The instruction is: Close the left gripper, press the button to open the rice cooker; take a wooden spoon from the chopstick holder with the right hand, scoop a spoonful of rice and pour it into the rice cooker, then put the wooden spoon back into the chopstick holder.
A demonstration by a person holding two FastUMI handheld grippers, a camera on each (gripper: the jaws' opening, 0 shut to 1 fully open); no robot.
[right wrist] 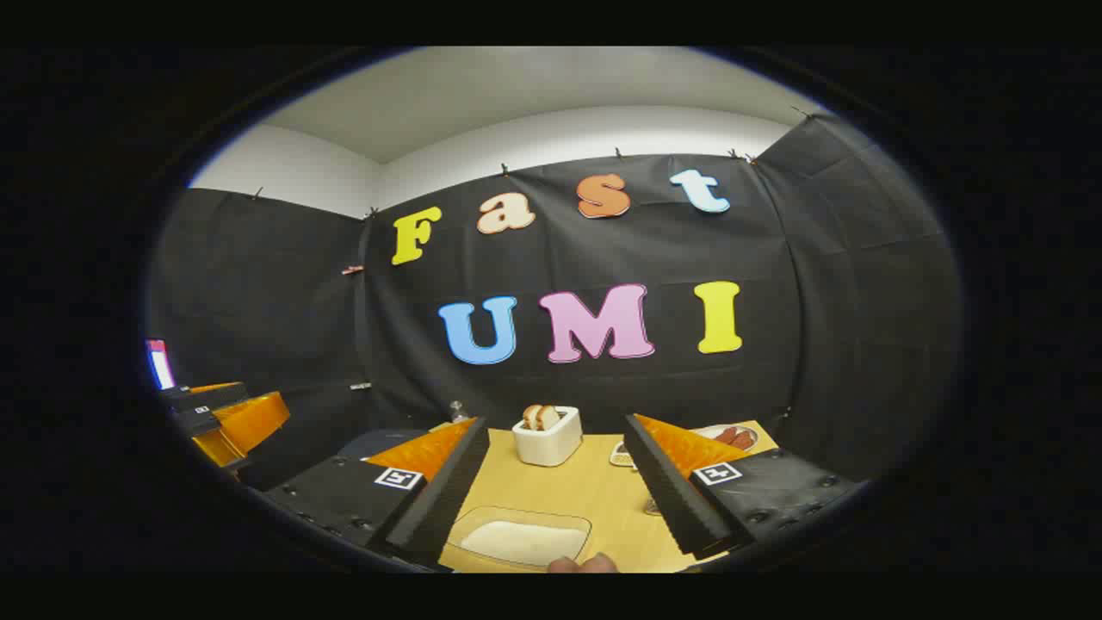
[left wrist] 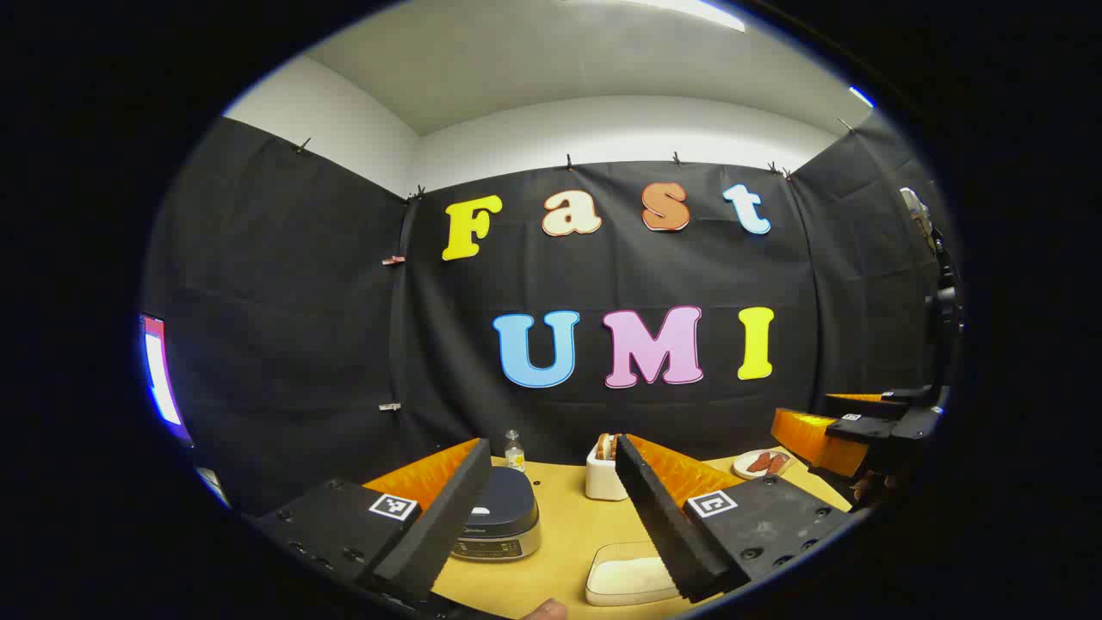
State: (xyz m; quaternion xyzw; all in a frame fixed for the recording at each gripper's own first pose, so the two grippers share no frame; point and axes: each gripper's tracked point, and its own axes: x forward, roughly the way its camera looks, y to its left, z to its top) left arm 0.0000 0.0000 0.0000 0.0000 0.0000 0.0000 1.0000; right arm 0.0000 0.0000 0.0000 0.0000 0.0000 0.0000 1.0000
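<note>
Left gripper view looks across a tan table [left wrist: 568, 517] with the chopstick holder [left wrist: 604, 478] as the handiest landmark: a pale square tub with rounded wooden handles poking out of its top. The left gripper [left wrist: 551, 508] hangs above the table with its fingers spread wide, gripping nothing. To the left of the holder sits the rice cooker [left wrist: 504, 515], lid down, and a small bottle [left wrist: 514, 449] stands behind the cooker. In front of the holder lies a shallow dish of rice [left wrist: 627, 575]. To the holder's right is a plate [left wrist: 762, 463] with reddish food, and beyond that the right gripper [left wrist: 848, 430]. Right gripper view shows that gripper's own fingers, also parted and empty, above the rice dish, with the holder straight ahead between them.
</note>
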